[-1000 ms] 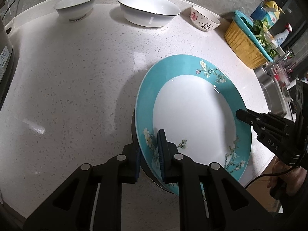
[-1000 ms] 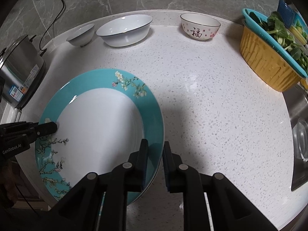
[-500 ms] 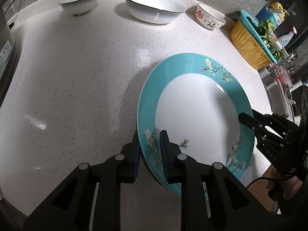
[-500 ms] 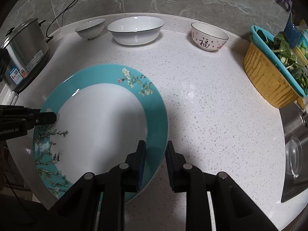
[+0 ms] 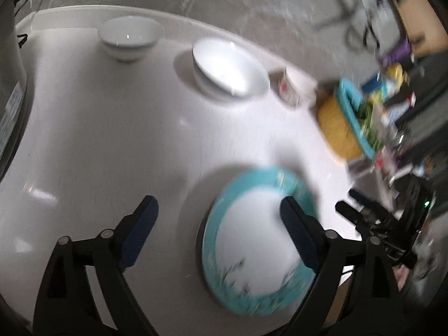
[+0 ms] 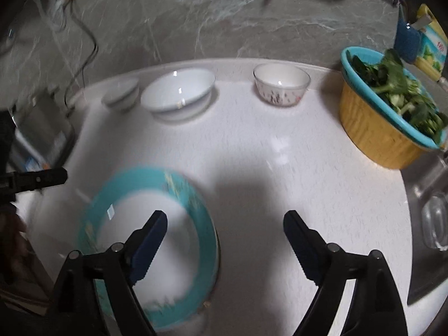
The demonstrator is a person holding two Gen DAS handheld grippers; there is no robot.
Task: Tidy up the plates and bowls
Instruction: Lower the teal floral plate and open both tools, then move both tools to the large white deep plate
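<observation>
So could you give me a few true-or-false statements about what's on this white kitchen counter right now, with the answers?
1. The round teal-rimmed plate is clamped by both grippers. False: the left gripper and right gripper have their jaws opening, and neither pinches the rim.
2. Three bowls stand along the back of the white speckled counter. True.
3. The wide white bowl holds leafy greens. False: it looks empty; the greens are in the yellow basket.
4. The small patterned bowl stands between the wide white bowl and the yellow basket. True.
</observation>
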